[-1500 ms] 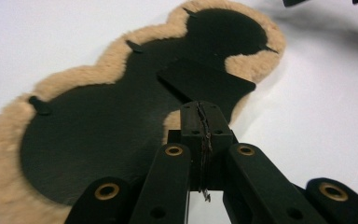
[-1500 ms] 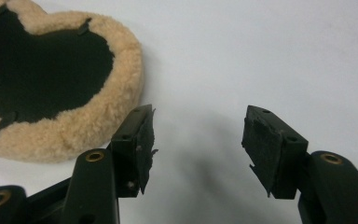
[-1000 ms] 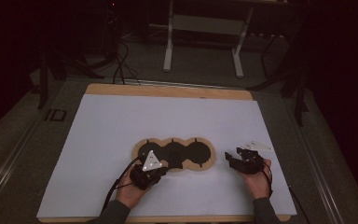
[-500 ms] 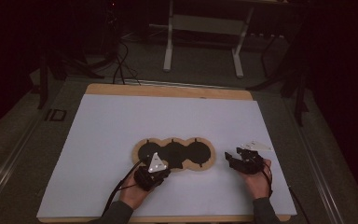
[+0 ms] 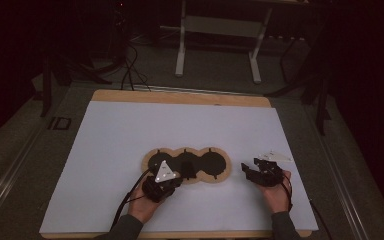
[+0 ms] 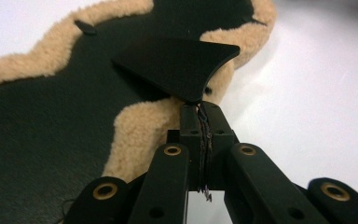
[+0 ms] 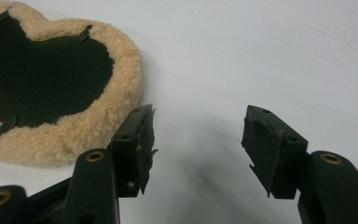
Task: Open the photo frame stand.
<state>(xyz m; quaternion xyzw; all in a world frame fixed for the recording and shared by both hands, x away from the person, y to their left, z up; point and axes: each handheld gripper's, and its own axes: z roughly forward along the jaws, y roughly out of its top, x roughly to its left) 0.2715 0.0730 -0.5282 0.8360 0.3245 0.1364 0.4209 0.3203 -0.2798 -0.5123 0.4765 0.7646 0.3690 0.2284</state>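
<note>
Left tool [image 6: 200, 109] is clamped shut on the very corner of a thin black flap [image 6: 177, 65], lifted off the fleece-edged black mat [image 5: 186, 165] lying mid-tabletop [image 5: 130, 130], while the right tool [image 7: 196, 140] sits open and empty just off the mat's right end. With such a tiny bite, that flap could easily slip out if pulled. Nothing pins the mat either, so it might drag or fold.

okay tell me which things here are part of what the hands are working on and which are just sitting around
In use:
- fleece-edged black pad
- black flap, pinched at its corner by the left gripper
- right gripper, open beside the pad

Lying about:
- white table sheet
- metal stand behind the table
- floor cables
</note>
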